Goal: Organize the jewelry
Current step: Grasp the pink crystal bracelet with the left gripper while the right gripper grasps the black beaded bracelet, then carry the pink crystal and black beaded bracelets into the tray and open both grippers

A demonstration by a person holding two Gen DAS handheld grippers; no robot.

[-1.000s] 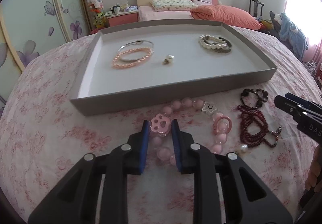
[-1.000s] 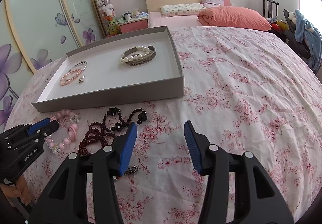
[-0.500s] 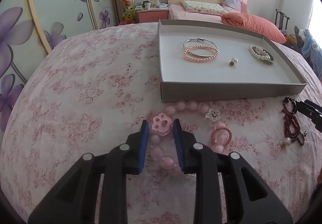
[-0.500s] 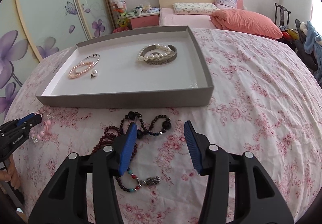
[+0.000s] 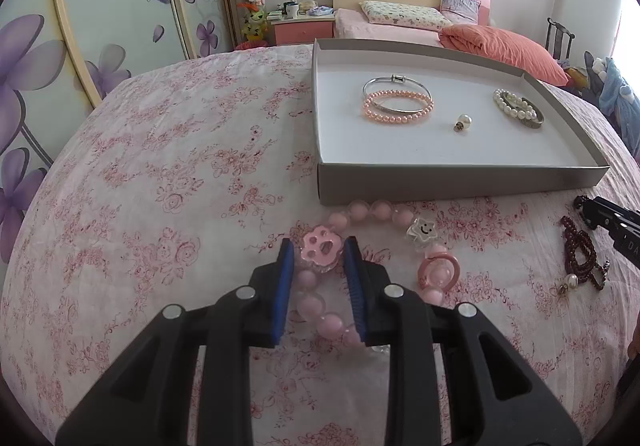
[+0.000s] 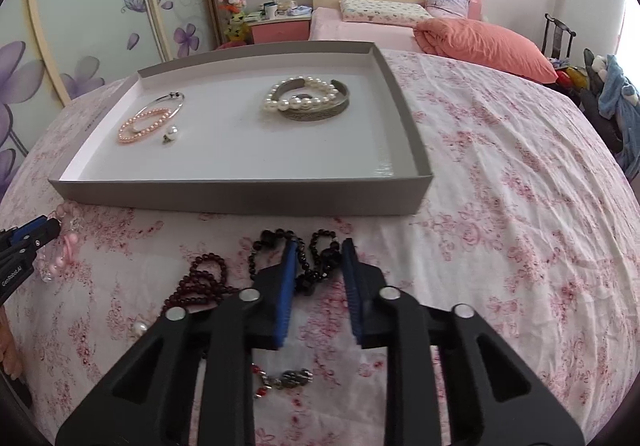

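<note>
Right gripper [image 6: 318, 250] has just narrowed around the black bead bracelet [image 6: 316, 264]; left gripper [image 5: 319, 250] still clamps the pink paw charm [image 5: 321, 248].

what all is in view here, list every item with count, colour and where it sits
shallow cardboard tray: 1, grey, on the bedspread
floral bedspread: 1, pink-white, underneath
pink pearl bracelet: 1, in tray
silver bangle: 1, in tray
white pearl bracelet: 1, in tray
pearl earring: 1, in tray
chunky pink bead bracelet: 1, before tray
black bead bracelet: 1, before tray
dark red bead strand: 1, beside it
left gripper: jaws around the pink beads
right gripper: jaws just closing around the black beads
</note>
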